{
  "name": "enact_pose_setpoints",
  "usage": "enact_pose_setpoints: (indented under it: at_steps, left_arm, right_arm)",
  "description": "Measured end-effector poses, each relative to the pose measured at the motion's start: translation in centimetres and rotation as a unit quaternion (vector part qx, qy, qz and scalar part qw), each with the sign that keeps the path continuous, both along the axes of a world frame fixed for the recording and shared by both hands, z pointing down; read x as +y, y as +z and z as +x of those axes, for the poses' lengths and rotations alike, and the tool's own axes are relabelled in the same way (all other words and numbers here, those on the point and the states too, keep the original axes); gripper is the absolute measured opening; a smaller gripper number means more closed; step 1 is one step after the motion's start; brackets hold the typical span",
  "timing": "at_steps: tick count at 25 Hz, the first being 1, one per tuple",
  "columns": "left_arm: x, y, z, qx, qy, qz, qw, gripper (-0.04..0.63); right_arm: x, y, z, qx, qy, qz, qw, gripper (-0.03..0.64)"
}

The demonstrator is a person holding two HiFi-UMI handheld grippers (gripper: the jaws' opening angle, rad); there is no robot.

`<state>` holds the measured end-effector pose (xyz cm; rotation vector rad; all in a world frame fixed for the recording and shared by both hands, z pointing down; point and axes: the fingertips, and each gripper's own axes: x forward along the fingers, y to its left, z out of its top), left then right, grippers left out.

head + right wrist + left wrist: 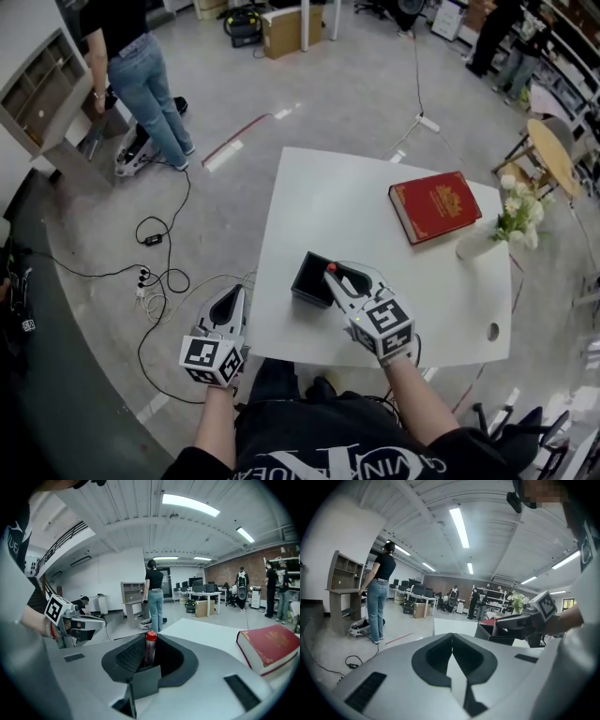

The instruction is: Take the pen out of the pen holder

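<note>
In the head view the black pen holder (305, 278) stands on the white tabletop (319, 197) near its lower edge, just below the middle of the frame; the pen (330, 269), a thick one with a red cap, stands upright at the holder's right side with only its top showing; the right gripper (336, 277) reaches in from the lower right and sits over that corner; in the right gripper view its fingers (131, 657) stand on either side of the pen's barrel, below the cap, and their faces seem to meet it on both sides, so I judge them closed on the pen, though the contact on the darker right side is hard to be sure of; a grey corner of the holder shows low in that view, in front of the barrel's foot, so the pen appears to be down inside; the left gripper (228, 295) hangs off the tabletop's left edge at the lower left of the head view, well apart from the holder, its fingers (436, 658) pressed together with nothing between them; a red book (434, 206) and a vase of flowers (514, 217) lie toward the upper right, clear of the work; so the reach and the grasp look done, while the lift out of the holder is not yet made, and the holder has nothing bracing it.
</note>
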<state>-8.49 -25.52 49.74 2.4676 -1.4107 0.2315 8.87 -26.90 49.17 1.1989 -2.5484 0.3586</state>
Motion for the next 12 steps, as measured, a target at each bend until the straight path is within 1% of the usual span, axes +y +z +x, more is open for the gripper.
enact_pose_setpoints:
  at_steps: [5, 12]
  left_arm:
    - [0.8, -0.5, -0.6, 0.001, -0.019, 0.007, 0.9998, 0.003]
    - [2.0, -1.1, -0.2, -0.001, -0.025, 0.013, 0.9996, 0.003]
  right_arm:
    - [0.0, -1.6, 0.7, -0.029, 0.002, 0.014, 0.999, 0.078]
    - [0.5, -4.5, 1.3, -0.057, -0.001, 0.040, 0.998, 0.077]
